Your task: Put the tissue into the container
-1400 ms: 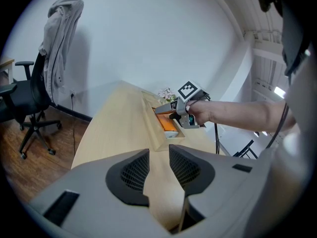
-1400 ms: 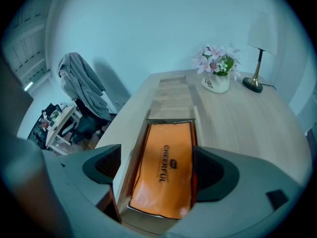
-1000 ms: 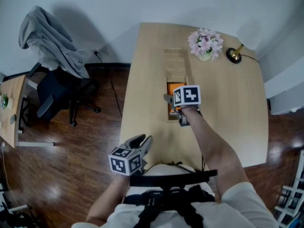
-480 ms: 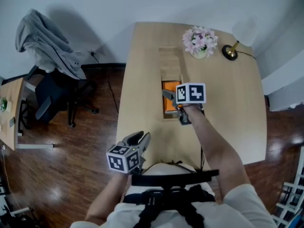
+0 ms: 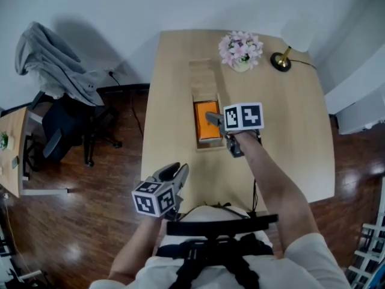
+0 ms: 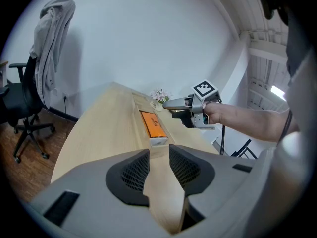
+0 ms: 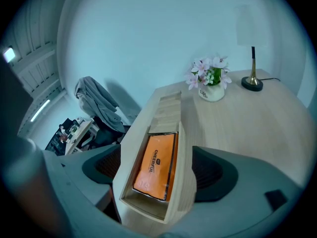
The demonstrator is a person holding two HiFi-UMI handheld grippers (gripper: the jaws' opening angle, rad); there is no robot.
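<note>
A long wooden container (image 5: 194,125) lies lengthways on the pale table (image 5: 289,137). An orange tissue pack (image 5: 207,120) rests flat inside its near half; wooden slats cover the far half. My right gripper (image 5: 228,128) hovers just right of and over the container's near end, open and holding nothing. In the right gripper view the container (image 7: 183,148) and the pack (image 7: 156,165) show between the wide-apart jaws. My left gripper (image 5: 178,170) hangs at the table's front-left edge, its jaws a narrow gap apart and holding nothing (image 6: 159,150). From there the pack (image 6: 152,125) and the right gripper (image 6: 181,105) are visible.
A pot of pink flowers (image 5: 240,50) and a brass lamp (image 5: 280,60) stand at the table's far right. An office chair draped with a grey garment (image 5: 51,59) stands on the wooden floor to the left, beside a small desk (image 5: 12,149).
My right gripper has drawn slightly right and back, so more of the orange pack shows in the container. The head camera's aim has shifted. The left gripper has barely moved.
</note>
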